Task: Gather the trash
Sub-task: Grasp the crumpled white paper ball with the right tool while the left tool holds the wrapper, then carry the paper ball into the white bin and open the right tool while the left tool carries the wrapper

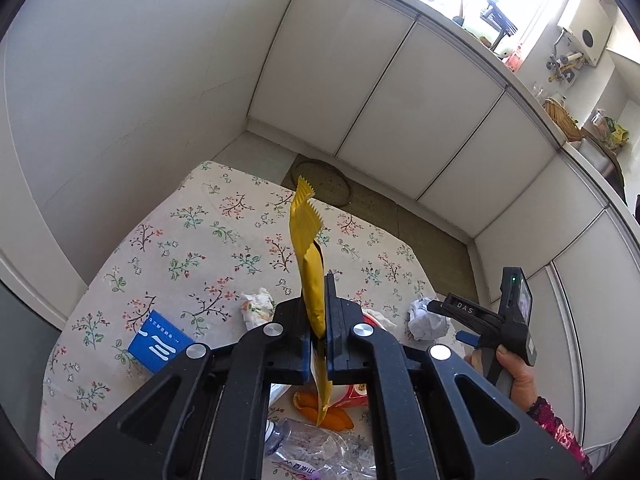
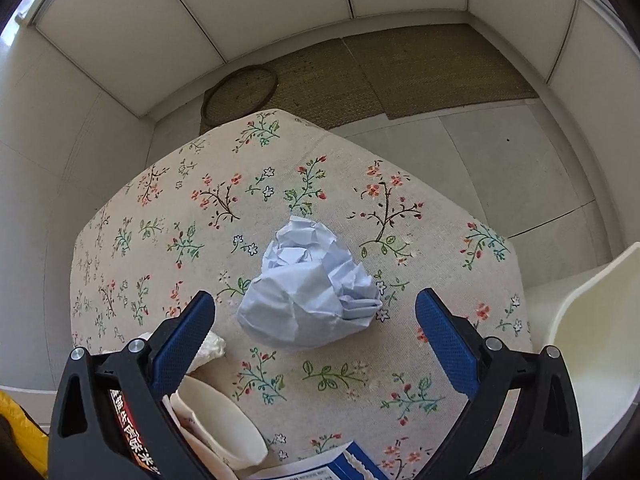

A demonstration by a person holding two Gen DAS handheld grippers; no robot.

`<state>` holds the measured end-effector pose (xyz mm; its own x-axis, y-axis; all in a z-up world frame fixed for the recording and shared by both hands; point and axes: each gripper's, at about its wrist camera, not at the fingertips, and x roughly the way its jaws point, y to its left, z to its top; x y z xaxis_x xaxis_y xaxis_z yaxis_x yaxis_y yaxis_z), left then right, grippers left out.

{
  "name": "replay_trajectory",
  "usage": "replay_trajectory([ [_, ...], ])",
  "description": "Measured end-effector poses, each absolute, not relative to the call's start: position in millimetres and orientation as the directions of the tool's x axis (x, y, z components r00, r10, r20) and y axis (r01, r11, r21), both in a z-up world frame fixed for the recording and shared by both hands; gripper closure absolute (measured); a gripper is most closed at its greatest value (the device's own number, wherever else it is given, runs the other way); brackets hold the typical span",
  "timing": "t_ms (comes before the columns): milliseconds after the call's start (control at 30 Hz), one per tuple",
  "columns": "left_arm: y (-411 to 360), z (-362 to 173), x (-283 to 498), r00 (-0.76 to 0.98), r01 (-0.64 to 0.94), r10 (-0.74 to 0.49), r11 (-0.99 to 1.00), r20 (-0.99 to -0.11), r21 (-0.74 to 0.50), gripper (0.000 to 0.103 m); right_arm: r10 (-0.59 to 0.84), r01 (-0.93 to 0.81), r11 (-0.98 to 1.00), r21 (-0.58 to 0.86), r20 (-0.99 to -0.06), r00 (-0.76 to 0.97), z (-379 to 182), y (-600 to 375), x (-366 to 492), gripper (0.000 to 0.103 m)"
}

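My left gripper (image 1: 319, 312) has its fingers pinched on the yellow wrapper (image 1: 310, 264), lifted clear of the table (image 1: 192, 240) for carrying off; my right gripper (image 2: 316, 320) sits spread wide around the crumpled paper ball (image 2: 308, 284), lined up to grab it I reckon; not touching yet.

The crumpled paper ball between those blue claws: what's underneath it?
The crumpled paper ball sits directly on the floral tablecloth, between the open right gripper fingers. The cloth shows all around it. Whether anything small lies beneath it cannot be seen, because the ball covers that spot.
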<state>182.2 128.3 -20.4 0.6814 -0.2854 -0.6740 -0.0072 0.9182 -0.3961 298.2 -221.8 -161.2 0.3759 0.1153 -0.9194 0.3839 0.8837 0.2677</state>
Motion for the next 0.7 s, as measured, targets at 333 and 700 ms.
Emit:
replay_trajectory([
  [333, 128, -29, 185, 0.659, -0.021, -0.283, 0.919, -0.697, -0.394, 0.098, 0.136, 0.366, 0.879, 0.306, -0.896, 0.422, -172, -227, 289, 0.032],
  [700, 119, -14, 173, 0.679, 0.0, -0.293, 0.917, -0.673, -0.398, 0.098, 0.099, 0.263, 0.922, 0.284, -0.83, 0.55, -108, -218, 238, 0.032],
])
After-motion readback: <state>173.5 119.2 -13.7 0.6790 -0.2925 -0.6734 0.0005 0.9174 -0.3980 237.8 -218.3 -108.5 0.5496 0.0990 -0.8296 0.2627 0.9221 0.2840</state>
